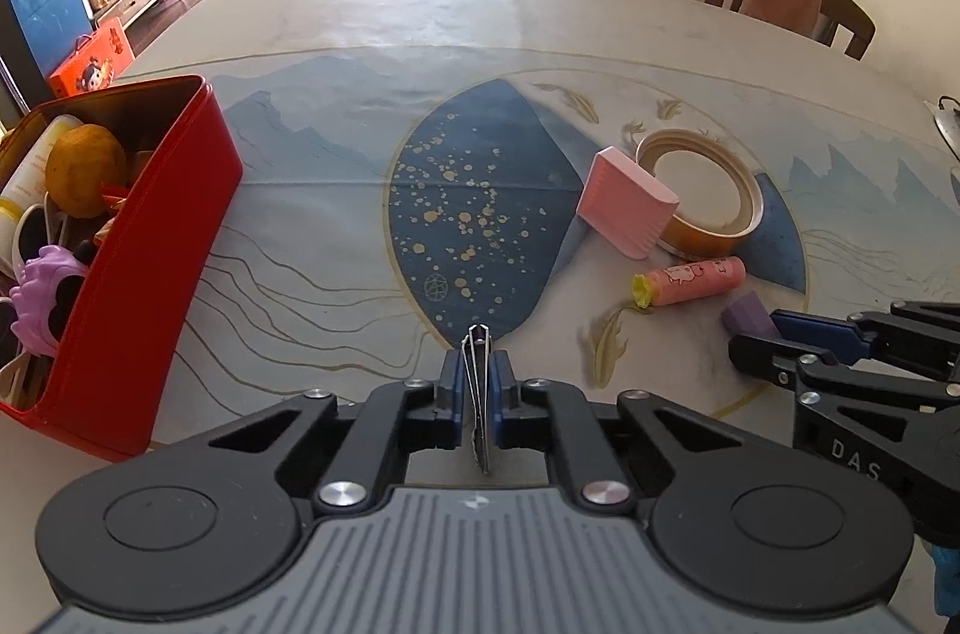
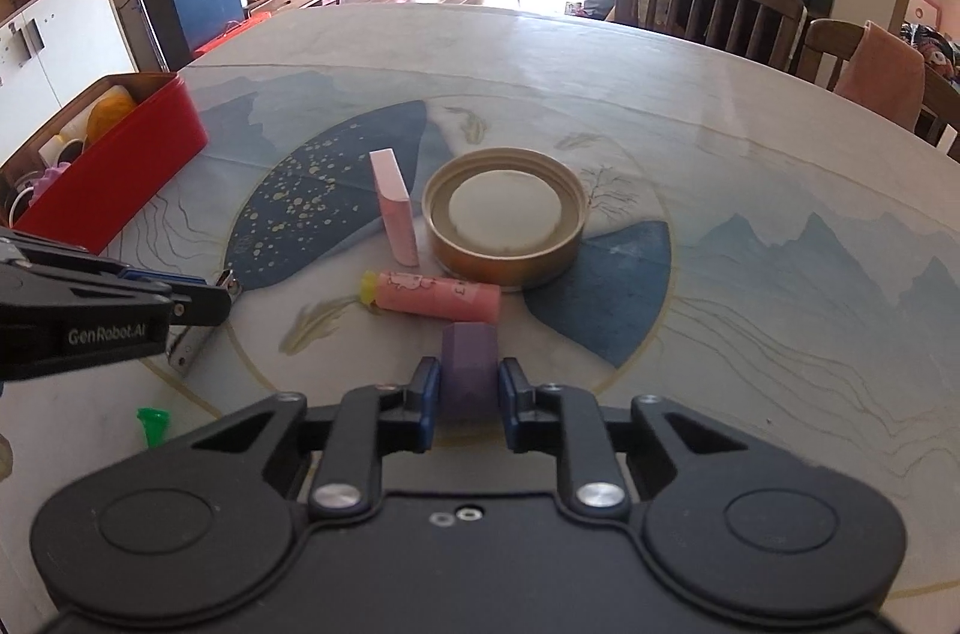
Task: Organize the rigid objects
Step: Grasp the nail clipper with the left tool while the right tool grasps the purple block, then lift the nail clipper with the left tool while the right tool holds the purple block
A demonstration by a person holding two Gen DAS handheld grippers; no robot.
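Note:
My left gripper is shut on a thin silver metal piece, like a nail clipper, held on edge just above the table; in the right wrist view the metal piece pokes out below the left gripper. My right gripper is shut on a small purple block, its blue pads against both sides. From the left wrist view the purple block shows at the tip of the right gripper. A red open box stands at the left, holding several items.
On the round patterned table lie a pink block, a gold lid turned rim up and a pink tube with a yellow cap. A small green piece sits near the front edge. Wooden chairs stand beyond the far edge.

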